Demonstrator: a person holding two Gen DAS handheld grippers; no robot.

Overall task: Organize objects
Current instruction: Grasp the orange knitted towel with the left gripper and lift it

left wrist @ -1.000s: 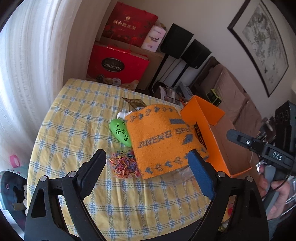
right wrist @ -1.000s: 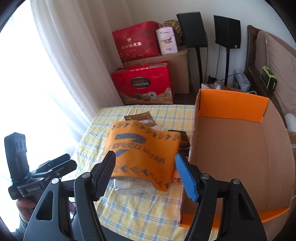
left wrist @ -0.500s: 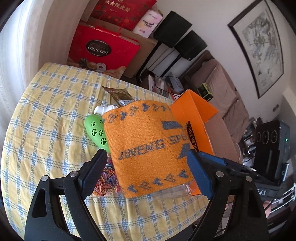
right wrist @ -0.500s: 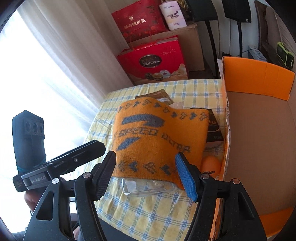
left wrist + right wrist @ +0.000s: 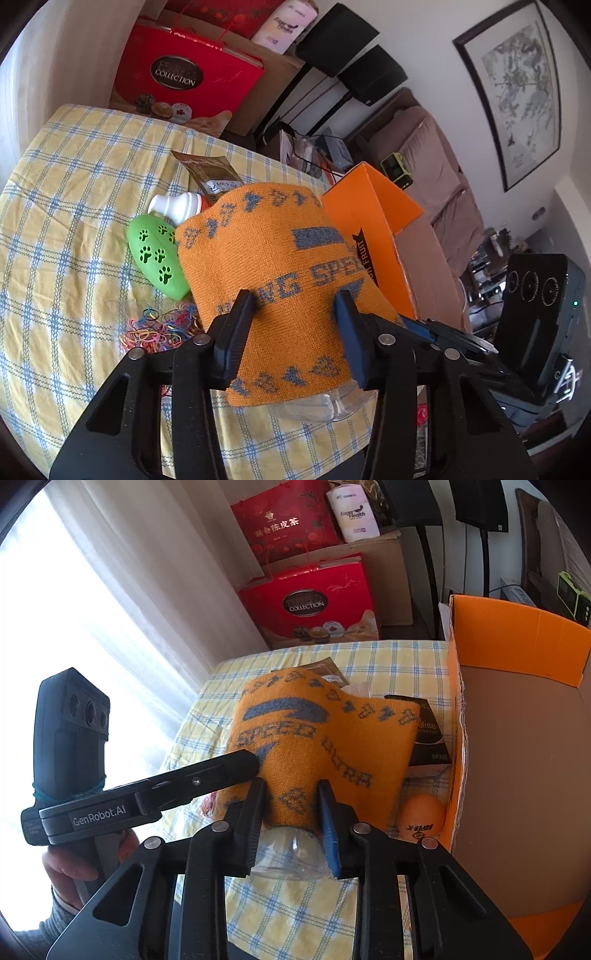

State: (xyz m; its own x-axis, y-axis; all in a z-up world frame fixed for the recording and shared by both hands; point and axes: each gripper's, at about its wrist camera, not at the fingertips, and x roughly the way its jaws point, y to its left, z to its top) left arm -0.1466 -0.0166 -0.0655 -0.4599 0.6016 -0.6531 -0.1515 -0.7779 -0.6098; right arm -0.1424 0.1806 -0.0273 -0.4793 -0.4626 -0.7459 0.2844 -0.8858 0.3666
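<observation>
An orange knitted cloth (image 5: 273, 258) with grey lettering lies draped over a clear plastic bottle (image 5: 325, 404) on the checked table. My left gripper (image 5: 293, 299) has the cloth's near part between its fingers, and its jaws are closing with the pads pressing into the knit. In the right wrist view my right gripper (image 5: 290, 790) pinches the near edge of the cloth (image 5: 317, 731), bunching it above the clear bottle (image 5: 288, 856); its jaws are closing too.
An open orange cardboard box (image 5: 517, 642) stands right of the cloth. A green paw-print toy (image 5: 155, 254), a white bottle (image 5: 173, 206), a brown packet (image 5: 210, 173) and coloured rubber bands (image 5: 155, 328) lie to its left. An orange ball (image 5: 421, 816) and a dark packet (image 5: 428, 738) sit by the box.
Both grippers have come down and forward onto the orange cloth. Their jaws, wide apart before, have narrowed onto the cloth, which bunches between the right fingers.
</observation>
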